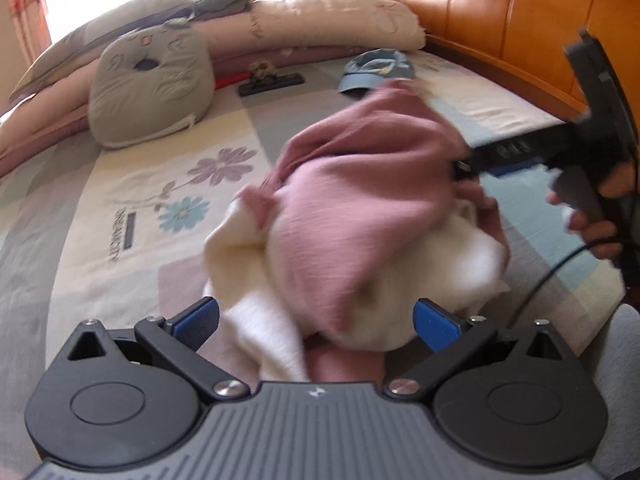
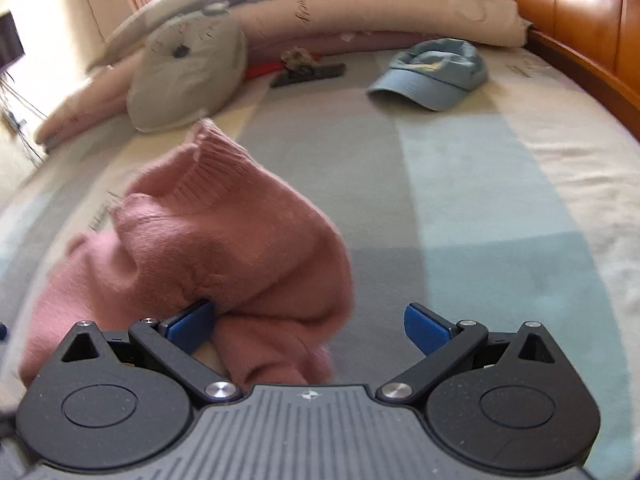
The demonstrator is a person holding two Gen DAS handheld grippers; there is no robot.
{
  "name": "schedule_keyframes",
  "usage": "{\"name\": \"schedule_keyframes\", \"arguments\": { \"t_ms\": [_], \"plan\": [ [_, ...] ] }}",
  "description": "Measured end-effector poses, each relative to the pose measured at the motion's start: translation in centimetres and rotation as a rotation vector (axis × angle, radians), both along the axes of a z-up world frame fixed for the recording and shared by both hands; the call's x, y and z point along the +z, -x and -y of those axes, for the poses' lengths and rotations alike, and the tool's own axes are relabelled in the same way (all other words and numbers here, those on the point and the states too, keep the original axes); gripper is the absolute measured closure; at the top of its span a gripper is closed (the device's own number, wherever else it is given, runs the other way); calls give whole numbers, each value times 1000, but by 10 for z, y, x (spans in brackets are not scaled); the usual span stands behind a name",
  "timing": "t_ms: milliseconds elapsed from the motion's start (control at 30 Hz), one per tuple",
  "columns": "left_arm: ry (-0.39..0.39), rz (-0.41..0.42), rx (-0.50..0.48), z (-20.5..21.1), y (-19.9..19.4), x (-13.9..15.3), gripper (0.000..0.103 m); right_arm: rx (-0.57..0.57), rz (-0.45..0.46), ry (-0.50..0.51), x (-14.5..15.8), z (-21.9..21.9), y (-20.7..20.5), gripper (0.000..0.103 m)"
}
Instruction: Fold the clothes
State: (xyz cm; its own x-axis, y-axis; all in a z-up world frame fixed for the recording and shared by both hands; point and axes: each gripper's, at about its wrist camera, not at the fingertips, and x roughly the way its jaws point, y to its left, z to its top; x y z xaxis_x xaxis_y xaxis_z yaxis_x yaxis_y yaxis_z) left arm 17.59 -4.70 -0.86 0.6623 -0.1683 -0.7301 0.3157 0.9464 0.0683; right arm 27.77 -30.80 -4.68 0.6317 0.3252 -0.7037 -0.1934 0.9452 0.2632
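- Garment: a pink sweater [image 2: 208, 248] with a cream part [image 1: 248, 248], bunched in a loose heap on the patchwork bedspread [image 2: 500, 184]. Ribbed pink edge sticks up at the top of the heap in the right wrist view. Not flat, no fold made yet by the look of it.
- Left gripper [image 1: 316, 320]: jaws spread wide. Blue pads [image 1: 200, 320] sit either side of the heap, cloth lying between them, but nothing pinched.
- Right gripper [image 2: 308, 324]: own camera shows jaws wide apart — cloth brushes the left pad, right pad over bare bedspread. No hold. In the left wrist view its tip is pushed against the far side of the pink cloth; fingertips hidden there.
- Both frames blurred around the cloth, so layers are hard to read. Cannot tell which part is sleeve, hem or collar.
- Other items well apart at the far end: blue cap [image 2: 432, 76], grey cushion [image 2: 188, 80], rolled quilts [image 2: 400, 4], small dark object [image 2: 308, 70] by the quilts.
- Risk 1: closing on the heap as it lies would likely catch several layers at once — lifting then drags a wad, not an edge.
- Risk 2: soft fluffy knit may slide out of a shallow pinch when pulled taut.
- Risk 3: both tools are crowded on one small heap; they could knock together or pinch the same fold.
- Risk 4: spreading toward the headboard [image 1: 500, 12] end could sweep into the cap.
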Motion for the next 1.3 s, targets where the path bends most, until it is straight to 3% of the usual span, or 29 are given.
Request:
{"name": "schedule_keyframes", "arguments": {
  "t_ms": [167, 300, 400, 533, 667, 767, 833, 900, 1033, 1200, 1300],
  "plan": [
    [-59, 45, -23, 21, -26, -1, 1, 92, 101, -113, 18, 1, -1, 0],
    [-132, 92, 12, 21, -51, -2, 0, 95, 94, -47, 10, 14, 10, 0],
    [-112, 103, 57, 7, -63, 4, 0, 97, 89, 2, 5, 24, 18, 0],
    [-85, 91, 100, -6, -69, 9, 0, 108, 100, -23, 10, 27, 26, 0],
    [-81, 90, 70, -4, -60, 8, 1, 150, 55, -28, 8, 4, 13, 0],
    [-70, 93, 46, -8, -48, 12, 1, 124, 46, 100, 0, -16, -2, 0],
    [-51, 91, 29, -14, -40, 15, 1, 39, 61, 227, -7, -18, -11, 0],
    [-28, 83, 11, -20, -36, 16, 1, -63, 80, 293, -10, -11, -16, 0],
    [22, 61, -21, -30, -31, 16, 1, 9, 19, 53, -9, 6, -28, 0],
    [94, 33, 12, -47, -35, 15, 1, -16, 69, 123, -6, 11, -57, 0],
    [96, 43, 29, -59, -38, 18, 1, -31, 76, 123, -1, 19, -78, 0]
  ]
}}
